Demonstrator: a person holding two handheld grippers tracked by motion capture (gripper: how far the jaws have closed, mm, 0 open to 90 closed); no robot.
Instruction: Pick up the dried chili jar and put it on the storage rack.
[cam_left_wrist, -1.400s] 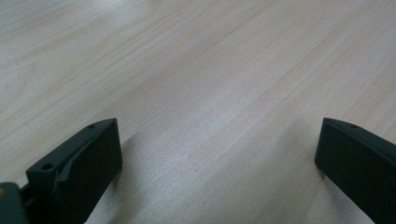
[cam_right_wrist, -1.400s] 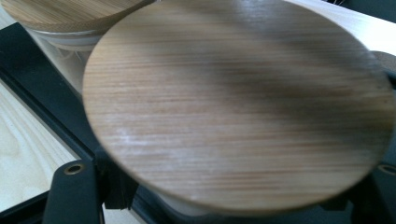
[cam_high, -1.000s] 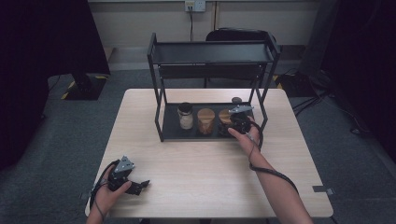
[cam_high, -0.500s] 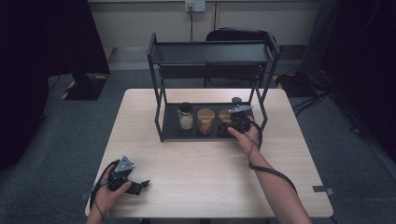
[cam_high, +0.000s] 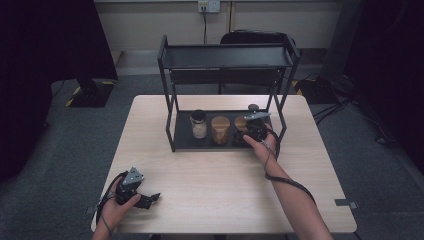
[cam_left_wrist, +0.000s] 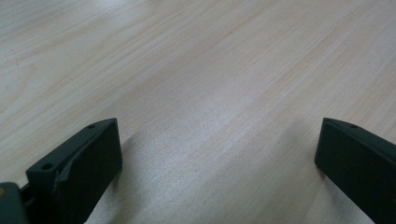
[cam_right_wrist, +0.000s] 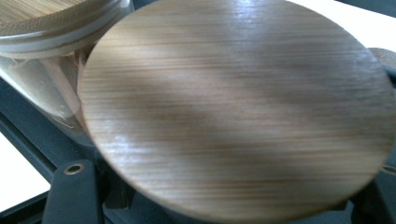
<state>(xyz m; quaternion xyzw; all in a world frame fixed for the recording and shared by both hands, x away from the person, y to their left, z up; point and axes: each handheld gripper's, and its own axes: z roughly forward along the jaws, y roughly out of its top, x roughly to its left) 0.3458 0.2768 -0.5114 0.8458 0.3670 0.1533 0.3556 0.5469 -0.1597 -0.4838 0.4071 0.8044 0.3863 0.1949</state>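
A black two-tier rack (cam_high: 225, 55) stands at the back of the light wooden table (cam_high: 220, 185). Its lower shelf (cam_high: 182, 141) carries three jars in a row: one with a dark lid (cam_high: 199, 123), one with a wooden lid (cam_high: 220, 129), and a wooden-lidded jar (cam_high: 241, 123) at the right end. My right gripper (cam_high: 252, 131) is shut on that right-hand jar. In the right gripper view its round wooden lid (cam_right_wrist: 233, 107) sits between the black fingers (cam_right_wrist: 74, 191), with the neighbouring jar (cam_right_wrist: 46, 28) just beyond. My left gripper (cam_high: 147, 199) rests open on the table's front left, nothing between its fingers (cam_left_wrist: 88, 158).
The rack's upper shelf hangs low over the jars, and its posts (cam_high: 278, 117) flank my right hand. A small dark round object (cam_high: 253, 107) lies on the table behind the rack. A dark chair (cam_high: 255, 37) stands beyond the table.
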